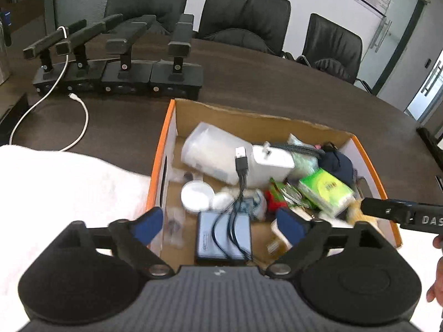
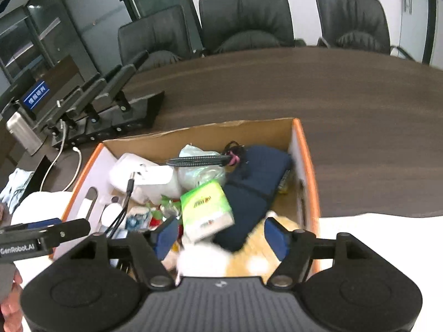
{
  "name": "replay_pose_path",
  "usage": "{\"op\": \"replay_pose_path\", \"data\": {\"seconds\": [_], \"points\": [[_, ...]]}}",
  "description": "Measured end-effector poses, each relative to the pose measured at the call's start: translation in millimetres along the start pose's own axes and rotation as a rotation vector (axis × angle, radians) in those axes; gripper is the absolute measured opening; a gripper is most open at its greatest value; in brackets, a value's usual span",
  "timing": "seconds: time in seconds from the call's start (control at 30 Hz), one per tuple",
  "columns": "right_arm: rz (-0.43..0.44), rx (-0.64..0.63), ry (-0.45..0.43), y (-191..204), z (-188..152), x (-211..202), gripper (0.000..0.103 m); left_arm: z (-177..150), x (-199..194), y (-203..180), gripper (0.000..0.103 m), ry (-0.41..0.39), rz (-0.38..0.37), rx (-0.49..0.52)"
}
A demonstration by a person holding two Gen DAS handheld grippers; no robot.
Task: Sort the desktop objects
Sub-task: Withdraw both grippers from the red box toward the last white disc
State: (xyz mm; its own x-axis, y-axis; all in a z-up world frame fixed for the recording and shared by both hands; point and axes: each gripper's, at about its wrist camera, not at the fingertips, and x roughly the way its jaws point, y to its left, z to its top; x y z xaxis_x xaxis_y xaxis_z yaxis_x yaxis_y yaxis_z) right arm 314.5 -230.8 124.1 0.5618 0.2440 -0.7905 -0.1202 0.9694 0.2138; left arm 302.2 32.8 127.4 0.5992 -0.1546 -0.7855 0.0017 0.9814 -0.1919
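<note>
1. Two grippers hovered over one cardboard box (image 1: 177, 116) with an orange rim, which sat on a dark wooden table (image 1: 249, 83), its near end over a white cloth (image 1: 69, 188).
2. Your left gripper (image 1: 218, 225) had its blue-padded jaws spread wide with nothing between the pads; below it lay a grey power bank (image 1: 206, 238) with black cables (image 1: 239, 171) draped across it.
3. Your right gripper (image 2: 220, 236) was also spread, gripping nothing, above a dark blue pouch (image 2: 249, 193) and a blurred white and tan item you could not make out.
4. Inside the box you had a green tissue pack (image 1: 326, 191), a white charger (image 1: 271, 160), a clear plastic tub (image 1: 207, 149) lying on its side, and a round white lid (image 1: 196, 195), all jumbled together.
5. Beyond the box stood a row of black desk microphones (image 1: 121, 63) with a white cable (image 1: 77, 127) trailing from them.
6. Black office chairs (image 1: 243, 11) lined the far side of the table.
</note>
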Motion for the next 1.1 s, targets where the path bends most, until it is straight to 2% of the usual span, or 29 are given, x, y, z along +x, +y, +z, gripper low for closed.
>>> {"op": "replay_pose_path", "data": {"seconds": [0.1, 0.2, 0.4, 0.53, 0.67, 0.8, 1.0, 1.1], "points": [[-0.049, -0.023, -0.014, 3.7, -14.0, -28.0, 0.070, -18.2, -16.6, -6.5, 0.103, -0.012, 0.003, 0.028], [-0.044, -0.048, -0.034, 9.9, -35.0, -51.3, 0.072, -43.5, -33.8, -17.0, 0.103, -0.003, 0.069, 0.100], [-0.023, -0.119, -0.064, 28.0, -94.0, -92.2, 0.073, -109.2, -76.2, -22.5, 0.103, -0.077, 0.131, 0.172], [-0.009, -0.163, -0.115, 36.8, -144.9, -121.2, 0.074, -158.3, -103.5, -26.6, 0.103, -0.127, 0.109, 0.185], [-0.007, -0.209, -0.188, 40.6, -207.3, -145.0, 0.082, -210.1, -130.3, -26.6, 0.103, -0.186, 0.048, 0.163], [0.006, -0.247, -0.238, 39.8, -269.8, -153.5, 0.085, -260.6, -149.4, -22.1, 0.103, -0.235, -0.003, 0.126], [-0.026, -0.257, -0.273, 36.4, -338.9, -156.7, 0.085, -326.5, -166.7, -20.8, 0.103, -0.301, 0.012, 0.125], [-0.016, -0.255, -0.278, 33.8, -363.5, -157.3, 0.087, -348.9, -163.9, -14.1, 0.103, -0.287, -0.004, 0.102]]}}
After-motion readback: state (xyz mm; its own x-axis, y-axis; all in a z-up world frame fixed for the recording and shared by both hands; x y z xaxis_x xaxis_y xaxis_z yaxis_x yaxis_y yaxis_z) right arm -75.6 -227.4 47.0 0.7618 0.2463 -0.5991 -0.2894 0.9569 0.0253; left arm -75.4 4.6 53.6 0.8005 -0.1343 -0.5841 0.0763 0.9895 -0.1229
